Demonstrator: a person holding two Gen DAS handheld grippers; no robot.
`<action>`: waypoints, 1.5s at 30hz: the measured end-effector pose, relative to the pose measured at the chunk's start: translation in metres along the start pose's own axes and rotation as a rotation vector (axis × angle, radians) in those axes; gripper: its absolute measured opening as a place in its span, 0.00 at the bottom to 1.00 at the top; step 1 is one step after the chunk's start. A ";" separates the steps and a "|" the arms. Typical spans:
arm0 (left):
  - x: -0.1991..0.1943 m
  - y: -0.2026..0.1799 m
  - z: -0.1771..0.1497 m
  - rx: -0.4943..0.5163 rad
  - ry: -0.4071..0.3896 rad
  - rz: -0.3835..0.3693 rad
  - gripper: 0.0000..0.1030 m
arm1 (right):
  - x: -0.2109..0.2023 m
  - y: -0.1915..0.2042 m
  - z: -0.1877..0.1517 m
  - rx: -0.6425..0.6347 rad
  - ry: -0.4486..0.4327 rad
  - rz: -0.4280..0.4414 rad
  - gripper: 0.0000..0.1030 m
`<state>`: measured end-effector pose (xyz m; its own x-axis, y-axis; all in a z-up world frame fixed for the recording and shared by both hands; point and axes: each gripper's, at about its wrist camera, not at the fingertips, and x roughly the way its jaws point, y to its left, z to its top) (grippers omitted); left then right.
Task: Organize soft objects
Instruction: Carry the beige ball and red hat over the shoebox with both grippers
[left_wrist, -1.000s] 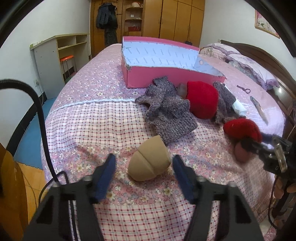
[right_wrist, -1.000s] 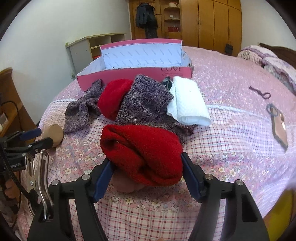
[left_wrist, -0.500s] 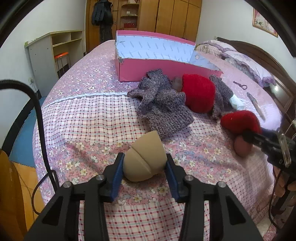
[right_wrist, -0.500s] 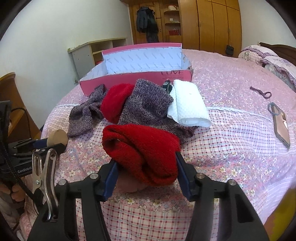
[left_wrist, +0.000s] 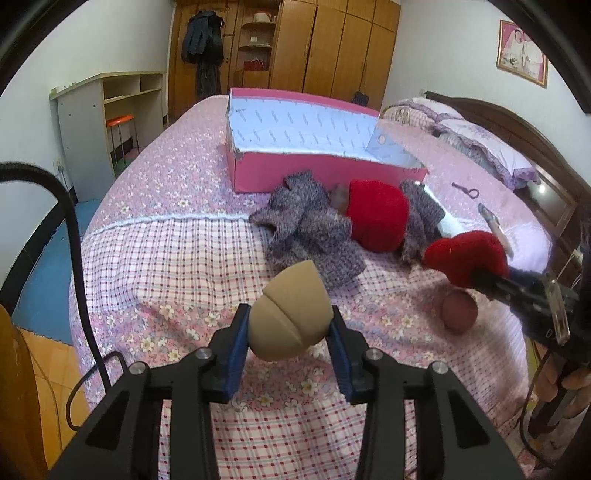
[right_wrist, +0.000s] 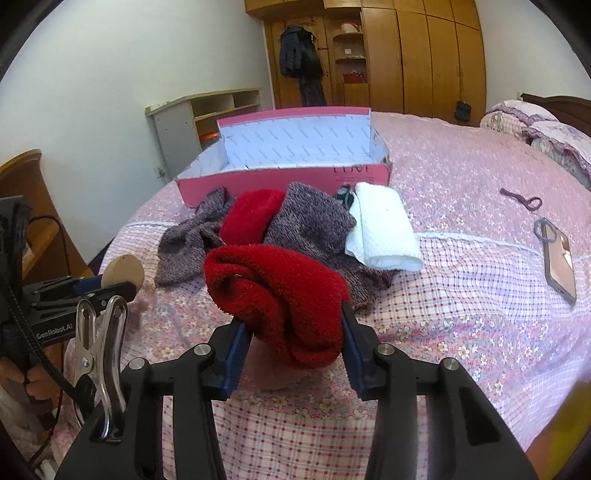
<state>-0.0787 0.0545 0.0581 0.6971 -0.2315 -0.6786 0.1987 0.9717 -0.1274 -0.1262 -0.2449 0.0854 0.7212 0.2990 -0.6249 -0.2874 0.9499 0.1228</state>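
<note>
Left wrist: jaws closing on tan sponge (left_wrist: 289, 320)

A phone (right_wrist: 560, 260) in a clear case lies face down on the pink flowered bedspread (right_wrist: 461, 177), at about three o'clock in the right wrist view. Just beyond it, toward two o'clock, lies a dark looped cord (right_wrist: 524, 199). At twelve o'clock stands a wooden wardrobe (right_wrist: 424, 55), a dark coat (right_wrist: 300, 55) hanging on its left part. A pale shelf unit (left_wrist: 107, 110) stands at ten o'clock in the left wrist view, an orange stool (left_wrist: 120, 120) tucked in it. A framed picture (left_wrist: 521, 53) hangs at one o'clock, above the pillows (left_wrist: 480, 147).
</note>
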 end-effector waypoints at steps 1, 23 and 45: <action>-0.002 0.001 0.002 -0.003 -0.002 -0.002 0.40 | -0.002 0.001 0.001 -0.002 -0.006 0.004 0.44; -0.014 -0.007 0.059 0.031 -0.083 0.006 0.41 | -0.016 -0.005 0.037 0.005 -0.041 0.059 0.44; 0.015 -0.009 0.144 0.039 -0.143 0.045 0.41 | 0.011 -0.007 0.109 -0.079 -0.050 0.022 0.44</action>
<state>0.0289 0.0357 0.1535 0.7965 -0.1951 -0.5723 0.1900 0.9793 -0.0694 -0.0478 -0.2382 0.1613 0.7442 0.3256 -0.5832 -0.3509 0.9335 0.0735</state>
